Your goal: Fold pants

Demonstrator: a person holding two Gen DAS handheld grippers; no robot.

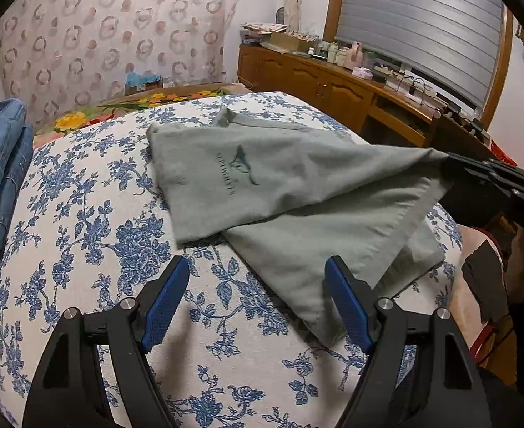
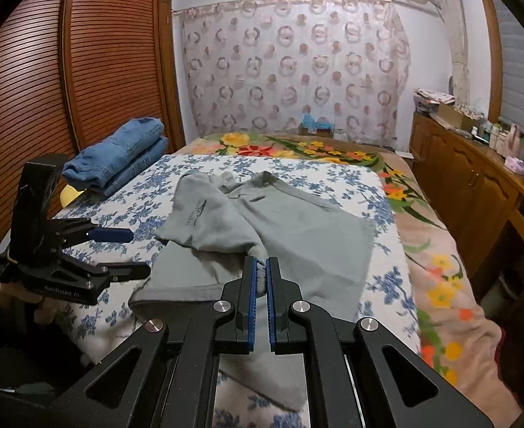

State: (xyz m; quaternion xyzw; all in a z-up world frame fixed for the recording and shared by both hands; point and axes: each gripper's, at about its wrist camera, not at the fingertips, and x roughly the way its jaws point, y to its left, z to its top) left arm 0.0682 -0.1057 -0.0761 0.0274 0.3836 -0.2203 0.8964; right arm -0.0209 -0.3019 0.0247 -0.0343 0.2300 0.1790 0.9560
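Note:
Grey-green pants point(image 1: 280, 185) with a small printed logo lie on the blue-flowered bedspread point(image 1: 83, 214). My right gripper point(image 2: 261, 267) is shut on a corner of the pants point(image 2: 297, 235) and lifts that part over the rest; in the left wrist view it shows at the right point(image 1: 451, 164). My left gripper point(image 1: 256, 274) is open and empty, hovering just above the bed by the near edge of the pants. It shows at the left of the right wrist view point(image 2: 133, 249).
Folded blue jeans point(image 2: 119, 157) lie at the bed's far left. A flowered blanket point(image 2: 433, 249) covers the right side and head of the bed. A wooden sideboard point(image 2: 476, 185) with clutter runs along the right. A slatted wardrobe point(image 2: 83, 71) stands at the left.

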